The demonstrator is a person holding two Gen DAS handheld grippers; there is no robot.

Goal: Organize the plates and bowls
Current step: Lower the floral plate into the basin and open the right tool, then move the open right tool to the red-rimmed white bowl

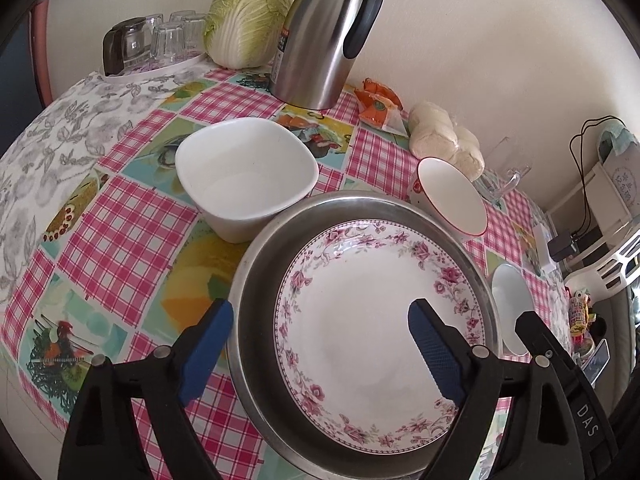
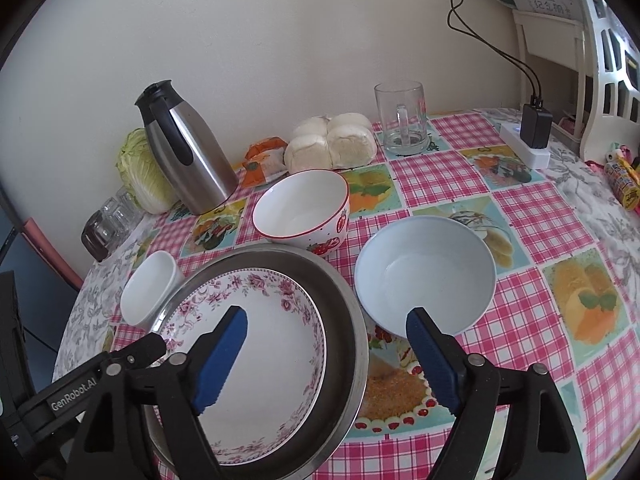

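A floral-rimmed plate (image 1: pixel 372 320) lies inside a steel pan (image 1: pixel 256 272); both also show in the right wrist view, plate (image 2: pixel 272 344) and pan (image 2: pixel 344 312). A white squarish bowl (image 1: pixel 244 176) sits left of the pan. A strawberry-print bowl (image 2: pixel 304 208) stands behind it. A pale blue bowl (image 2: pixel 424 272) sits to its right. My left gripper (image 1: pixel 320 316) is open, straddling the pan's left rim. My right gripper (image 2: pixel 326 322) is open above the pan's right rim, empty.
A steel thermos jug (image 2: pixel 188 152), a cabbage (image 1: pixel 248 16), upturned glasses on a tray (image 1: pixel 160 40), steamed buns (image 2: pixel 332 144), an orange packet (image 2: pixel 264 160) and a glass mug (image 2: pixel 402 120) stand along the wall. A power strip with charger (image 2: pixel 528 136) lies at the far right.
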